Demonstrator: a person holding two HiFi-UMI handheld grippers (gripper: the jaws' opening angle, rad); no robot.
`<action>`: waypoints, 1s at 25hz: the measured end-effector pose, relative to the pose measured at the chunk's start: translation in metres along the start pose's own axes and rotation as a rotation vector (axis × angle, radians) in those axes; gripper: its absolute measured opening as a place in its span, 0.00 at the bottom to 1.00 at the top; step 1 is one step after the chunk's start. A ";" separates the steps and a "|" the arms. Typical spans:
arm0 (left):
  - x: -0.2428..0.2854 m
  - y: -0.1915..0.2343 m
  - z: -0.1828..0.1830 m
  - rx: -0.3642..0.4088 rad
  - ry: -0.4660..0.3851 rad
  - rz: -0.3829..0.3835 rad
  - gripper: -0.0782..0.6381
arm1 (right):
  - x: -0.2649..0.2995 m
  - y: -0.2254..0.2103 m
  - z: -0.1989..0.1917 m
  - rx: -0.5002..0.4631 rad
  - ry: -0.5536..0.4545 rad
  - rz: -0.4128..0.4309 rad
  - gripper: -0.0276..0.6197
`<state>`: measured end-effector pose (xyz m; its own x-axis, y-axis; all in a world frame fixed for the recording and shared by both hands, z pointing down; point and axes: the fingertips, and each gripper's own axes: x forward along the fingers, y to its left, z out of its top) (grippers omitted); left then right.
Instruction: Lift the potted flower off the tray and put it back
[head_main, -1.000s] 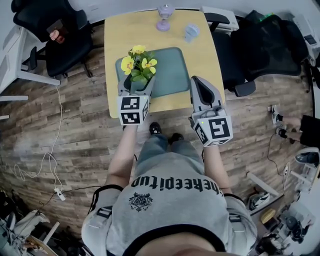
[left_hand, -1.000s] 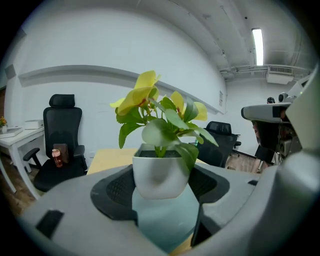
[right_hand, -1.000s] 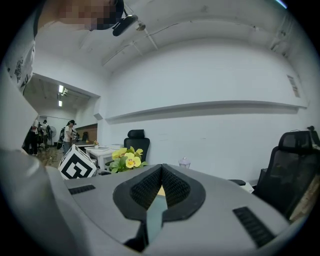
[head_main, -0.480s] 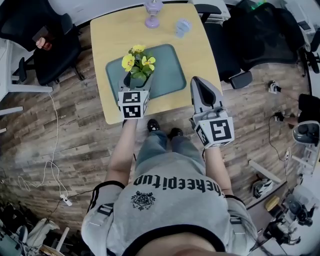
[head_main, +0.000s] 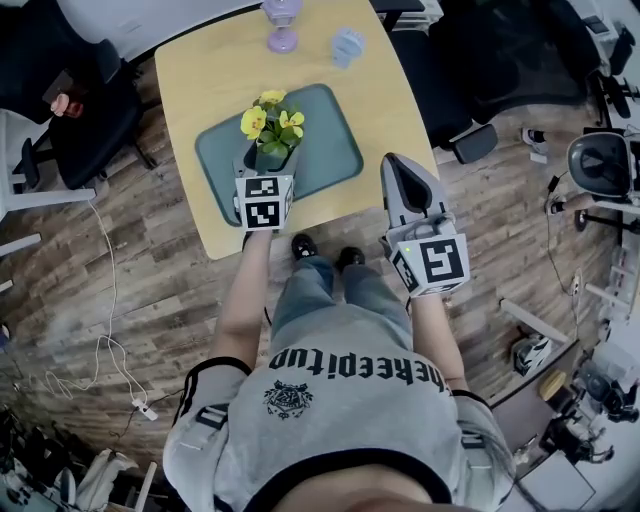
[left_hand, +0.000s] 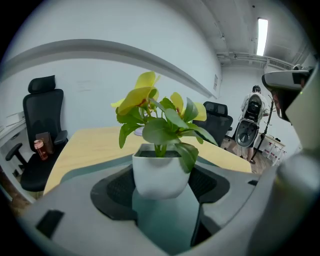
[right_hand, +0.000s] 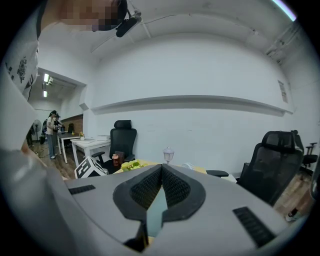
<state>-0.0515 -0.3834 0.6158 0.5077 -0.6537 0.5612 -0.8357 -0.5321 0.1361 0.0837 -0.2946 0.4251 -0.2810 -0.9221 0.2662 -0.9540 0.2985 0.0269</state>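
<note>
Table (head_main: 200, 80): pale wood with rounded corners. Its far half is bare but for two small things at the far edge.
Chairs: a black one (head_main: 85, 125) stands beside the table's left edge and another (head_main: 470, 70) beside its right edge. Wood floor lies open along the near edge.
Tray (head_main: 335, 150): teal with rounded corners, set mid-table and nearer the near edge. Its right half is bare.
Right tongs (head_main: 397, 165): clenched on nothing, with the tips over the table's near right corner and the body out past the edge. They are well apart from the tray's load.
Left tongs (head_main: 266, 170): grasping the pot from the near side, one pad on each flank.
Flower (head_main: 272, 125): yellow blooms and broad green leaves in a white, round-cornered pot (left_hand: 160, 175). It stands upright over the tray's left part. Teal shows under the pot, but whether it touches the tray cannot be told.
Small things: a purple lamp-like piece (head_main: 282, 25) and a pale blue cup (head_main: 347, 45), both well clear of the tray.
</note>
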 end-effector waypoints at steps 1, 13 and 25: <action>0.003 0.000 -0.002 0.003 0.007 0.000 0.57 | 0.000 -0.001 -0.001 0.001 0.002 -0.004 0.02; 0.019 0.000 -0.010 0.034 0.045 0.008 0.57 | 0.002 -0.010 -0.004 0.005 0.012 -0.022 0.02; 0.022 -0.002 -0.026 0.047 0.042 0.007 0.57 | -0.001 -0.009 -0.002 0.002 0.008 -0.017 0.02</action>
<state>-0.0442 -0.3833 0.6492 0.4920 -0.6346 0.5960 -0.8278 -0.5531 0.0943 0.0930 -0.2960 0.4263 -0.2638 -0.9250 0.2734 -0.9589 0.2822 0.0298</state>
